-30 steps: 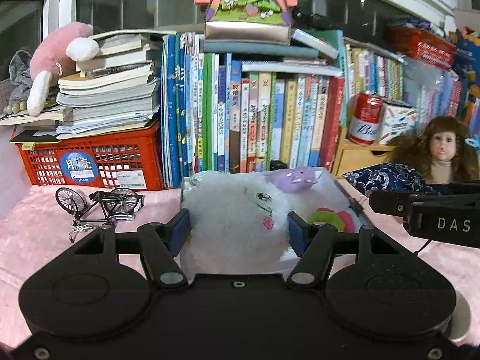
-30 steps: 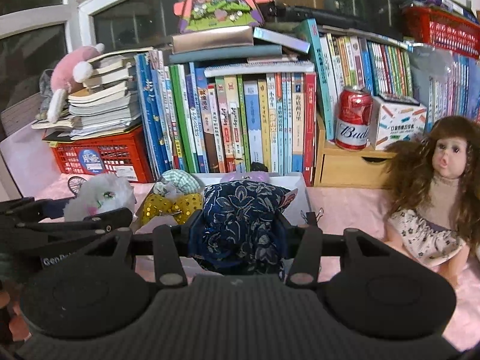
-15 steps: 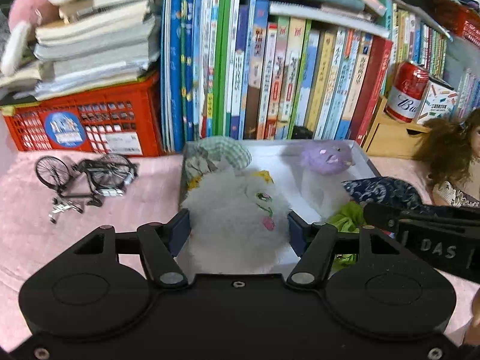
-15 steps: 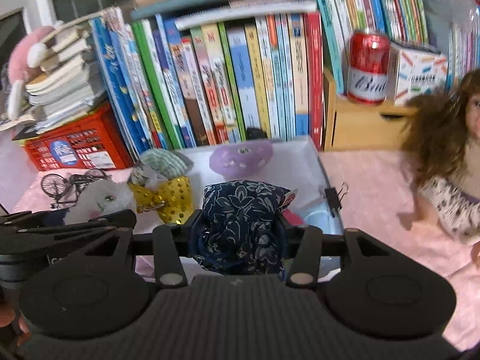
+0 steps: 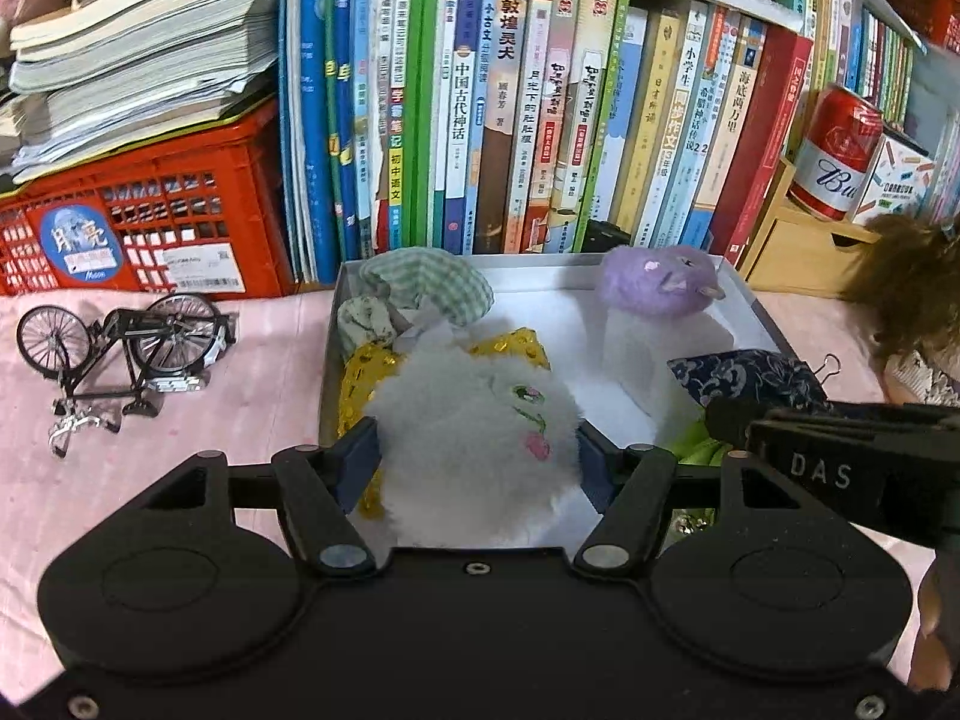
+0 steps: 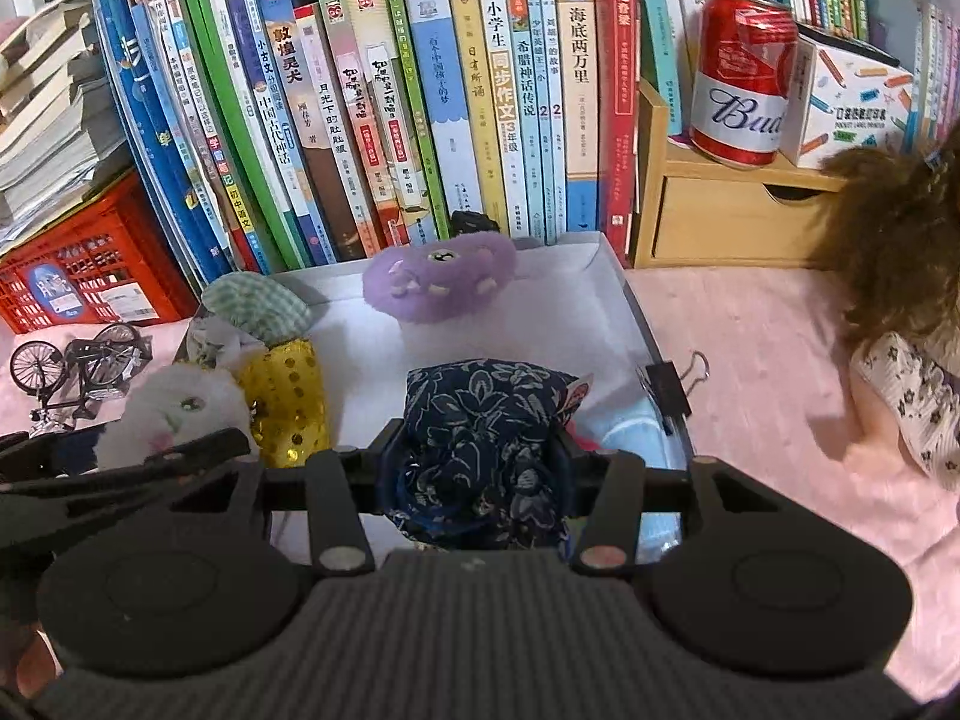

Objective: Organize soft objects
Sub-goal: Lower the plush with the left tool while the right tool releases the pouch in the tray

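On the far left, a red crate sits on the pink surface with a pile of books on top, and a little toy bicycle stands in front of it. Next comes the white box, which sits right in front of a long row of books. In the box you can see a green checked pouch, a shiny gold toy and a purple fluffy toy. Your left claw is clamped on the white fluffy toy and holds it over the left side of the box. Your right claw is squeezed tight on the dark blue flowered pouch, over the right side of the box. A black clip sits on the box's right wall. Further right, 1 red can stands on a small wooden drawer, and a doll with brown hair is at the far right.
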The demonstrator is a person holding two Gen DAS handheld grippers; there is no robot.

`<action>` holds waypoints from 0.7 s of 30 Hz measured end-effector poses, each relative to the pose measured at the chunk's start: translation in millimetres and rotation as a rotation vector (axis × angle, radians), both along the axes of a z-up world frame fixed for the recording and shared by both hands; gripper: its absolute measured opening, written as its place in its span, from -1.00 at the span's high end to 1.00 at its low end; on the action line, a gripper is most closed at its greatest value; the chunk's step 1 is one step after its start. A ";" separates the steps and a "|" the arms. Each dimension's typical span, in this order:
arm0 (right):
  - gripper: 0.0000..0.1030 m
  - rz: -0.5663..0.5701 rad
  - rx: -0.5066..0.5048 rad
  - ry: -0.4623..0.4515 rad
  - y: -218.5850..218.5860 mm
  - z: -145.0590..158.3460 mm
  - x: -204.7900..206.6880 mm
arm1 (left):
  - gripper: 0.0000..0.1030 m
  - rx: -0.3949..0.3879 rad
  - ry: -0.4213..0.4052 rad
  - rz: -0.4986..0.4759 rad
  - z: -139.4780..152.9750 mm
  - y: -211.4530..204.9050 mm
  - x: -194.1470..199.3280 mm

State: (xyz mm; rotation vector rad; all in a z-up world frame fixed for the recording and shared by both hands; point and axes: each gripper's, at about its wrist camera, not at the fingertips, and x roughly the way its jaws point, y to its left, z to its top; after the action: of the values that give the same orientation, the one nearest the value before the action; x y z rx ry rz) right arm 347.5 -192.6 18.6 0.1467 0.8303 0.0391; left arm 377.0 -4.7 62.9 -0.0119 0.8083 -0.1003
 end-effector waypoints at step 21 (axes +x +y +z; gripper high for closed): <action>-0.49 -0.027 0.085 -0.060 -24.0 14.8 -13.2 | -0.61 -0.021 -0.061 0.056 24.0 14.9 -15.1</action>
State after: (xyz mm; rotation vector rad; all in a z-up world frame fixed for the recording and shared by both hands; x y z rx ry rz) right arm 334.3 -216.6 33.4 0.2353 0.7674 0.0532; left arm 362.0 10.2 86.8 -0.0516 0.7458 -0.0560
